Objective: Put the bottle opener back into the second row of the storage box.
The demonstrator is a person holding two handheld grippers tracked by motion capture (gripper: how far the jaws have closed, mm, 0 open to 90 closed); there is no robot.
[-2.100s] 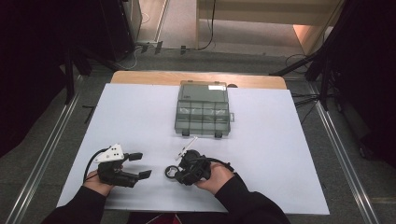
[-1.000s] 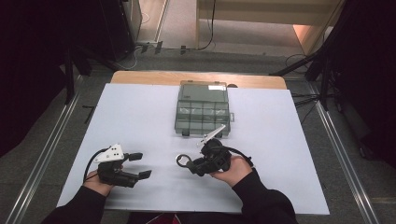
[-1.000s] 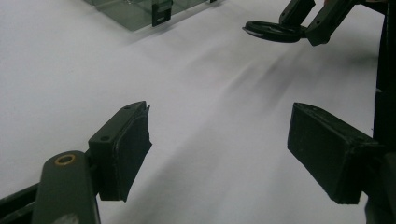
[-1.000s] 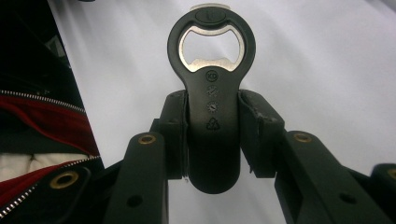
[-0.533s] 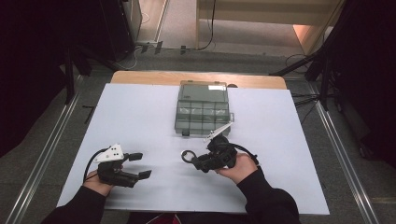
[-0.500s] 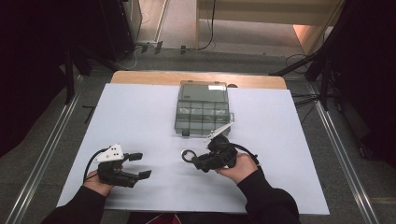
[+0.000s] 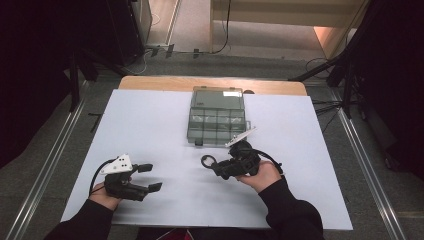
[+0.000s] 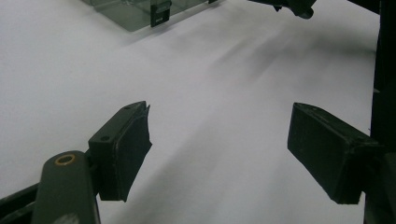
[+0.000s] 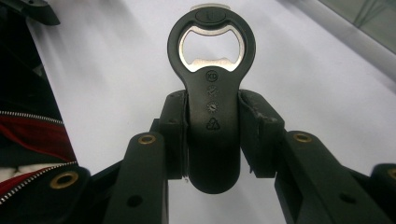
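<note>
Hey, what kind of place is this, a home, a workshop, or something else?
Probably a lab or recording studio set up for data collection. A white-covered table stands among dark stands and floor cables, and a person works hand-held grippers, the right gripper clamped on a bottle opener.

Both grippers are black. The left gripper [image 7: 148,177] carries a pale grey three-cornered plate [image 7: 116,164] with small dark holes on top, and a black cable loops behind it. The right gripper [image 9: 214,135] has brass-ringed pivot screws [image 9: 147,139] on its linkage arms and worn, chipped pads [image 9: 254,121]. Dark sleeves [image 7: 287,212] cover both forearms.
</note>
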